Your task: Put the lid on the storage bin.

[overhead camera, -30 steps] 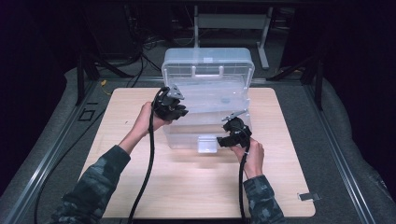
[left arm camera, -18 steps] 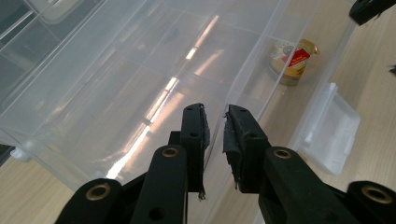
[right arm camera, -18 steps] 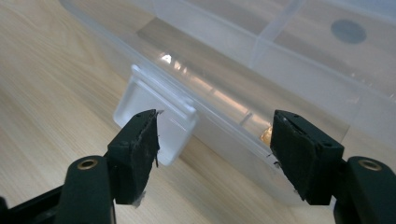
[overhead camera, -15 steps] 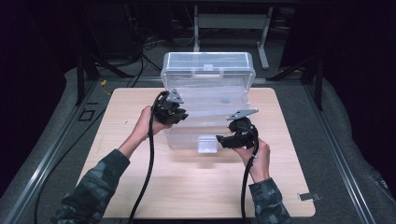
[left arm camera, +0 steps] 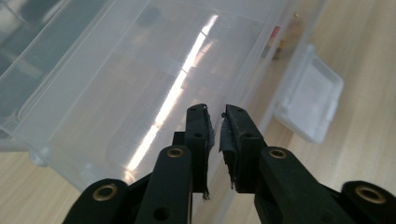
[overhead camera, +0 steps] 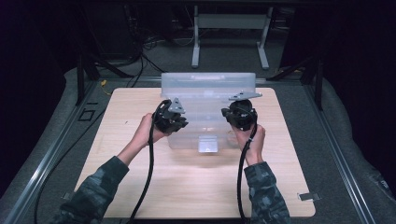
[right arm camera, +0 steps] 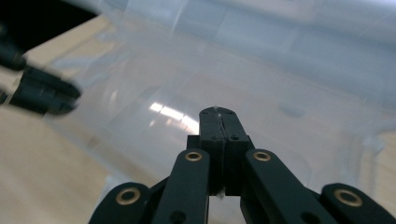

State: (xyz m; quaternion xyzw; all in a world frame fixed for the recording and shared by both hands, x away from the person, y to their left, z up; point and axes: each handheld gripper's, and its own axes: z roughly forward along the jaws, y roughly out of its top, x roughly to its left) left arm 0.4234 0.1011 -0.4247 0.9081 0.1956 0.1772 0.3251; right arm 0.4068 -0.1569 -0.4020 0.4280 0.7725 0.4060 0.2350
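A clear plastic box (overhead camera: 208,95) with a hinged lid (left arm camera: 140,84) stands mid-table, and a white latch flap (overhead camera: 208,143) hangs at its front. My left gripper (overhead camera: 180,124) is at the box's left front; in the left gripper view its jaws (left arm camera: 217,116) are nearly together, pinching the lid's front edge. My right gripper (overhead camera: 232,122) hovers over the box's right side. Its jaws (right arm camera: 218,113) have just been closing and are now pressed flat together above the clear lid, with nothing between them. The latch flap (left arm camera: 310,105) lies to the right of the left jaws.
The box sits on a pale wooden table (overhead camera: 140,186) ringed by grey floor mats. Small red and yellow items (left arm camera: 282,39) show through the plastic near the box's front. A metal stand (overhead camera: 229,28) and cables are behind the table. The blurred left gripper (right arm camera: 42,91) appears in the right gripper view.
The lid has come down from upright to a lower tilt. My right gripper rose from beside the latch to over the box. My left gripper sank slightly.
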